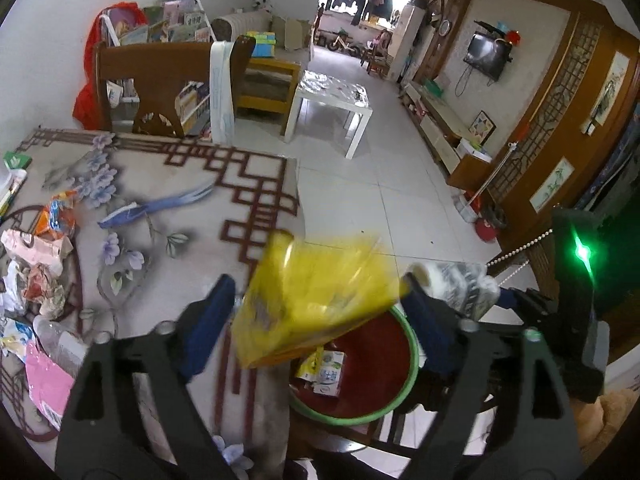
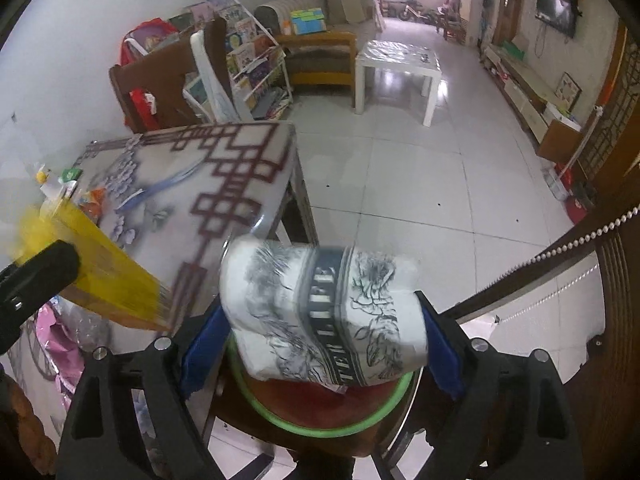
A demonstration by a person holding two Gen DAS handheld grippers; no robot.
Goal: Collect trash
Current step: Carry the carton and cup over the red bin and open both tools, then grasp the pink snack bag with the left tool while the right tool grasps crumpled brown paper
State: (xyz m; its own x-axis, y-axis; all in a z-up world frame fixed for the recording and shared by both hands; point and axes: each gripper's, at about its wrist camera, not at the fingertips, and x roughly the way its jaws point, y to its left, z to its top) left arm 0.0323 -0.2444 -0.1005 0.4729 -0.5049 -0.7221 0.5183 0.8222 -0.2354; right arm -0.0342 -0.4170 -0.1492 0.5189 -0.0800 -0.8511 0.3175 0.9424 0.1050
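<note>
A red basin with a green rim (image 1: 414, 346) stands on a wooden seat beside the table and holds milk cartons (image 1: 325, 372). My left gripper (image 1: 320, 284) is open above it. A blurred yellow bag (image 1: 316, 296) hangs loose between its blue pads, tilted over the basin. My right gripper (image 2: 320, 308) is shut on a white pack with black print (image 2: 320, 312), held just above the basin's rim (image 2: 280, 420). That pack (image 1: 452, 286) also shows at the right in the left wrist view. Several wrappers (image 1: 40, 272), a plastic bottle (image 1: 56, 336) and a pink bag (image 1: 44, 380) lie on the table's left side.
The table wears a grey cloth with a dark red lattice (image 1: 240, 184); a blue wrapper (image 1: 160, 206) lies on it. A wooden chair (image 1: 160, 80) and a book rack stand behind. A white side table (image 1: 332, 98) stands on the tiled floor. A wooden partition rises at the right.
</note>
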